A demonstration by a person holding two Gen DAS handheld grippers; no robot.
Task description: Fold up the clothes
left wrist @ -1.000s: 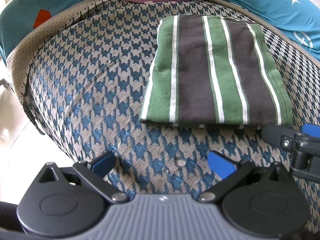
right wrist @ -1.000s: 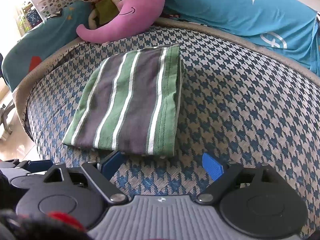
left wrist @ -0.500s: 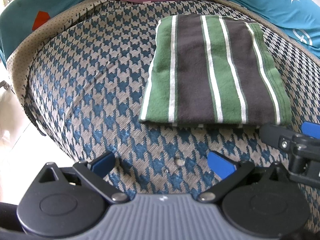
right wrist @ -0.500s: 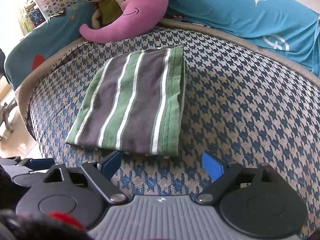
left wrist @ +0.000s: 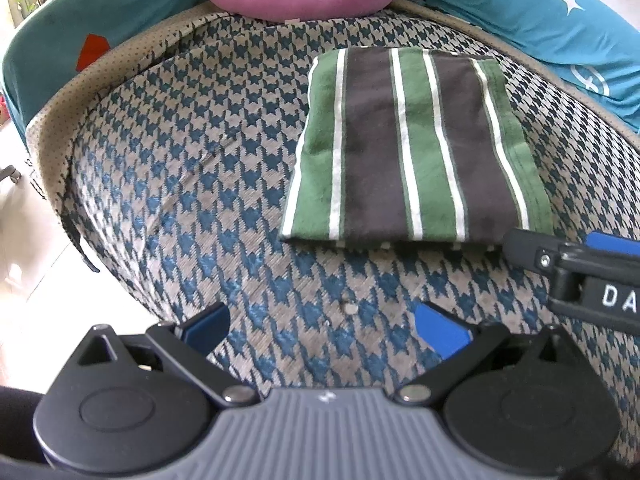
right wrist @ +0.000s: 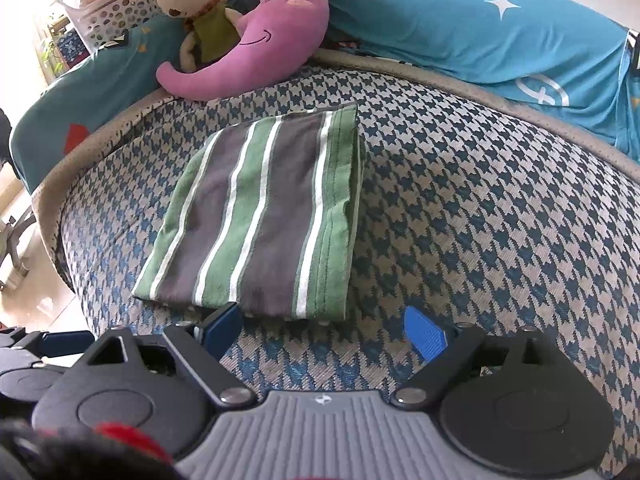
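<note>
A striped garment (left wrist: 416,148), green and dark grey with white lines, lay folded into a neat flat rectangle on a houndstooth cushion (left wrist: 208,184), several layers showing at its near edge. The left gripper (left wrist: 322,330) hovered just short of that edge, jaws spread and holding nothing. The right gripper (right wrist: 322,330) sat at the near edge too, jaws likewise released, its left fingertip (right wrist: 222,326) almost touching the cloth. A purple moon pillow (right wrist: 248,60) rested well behind. In my judgement, a careless nudge from that fingertip could have dragged the top layer and spoilt the fold, since the soft fabric lay loose.
</note>
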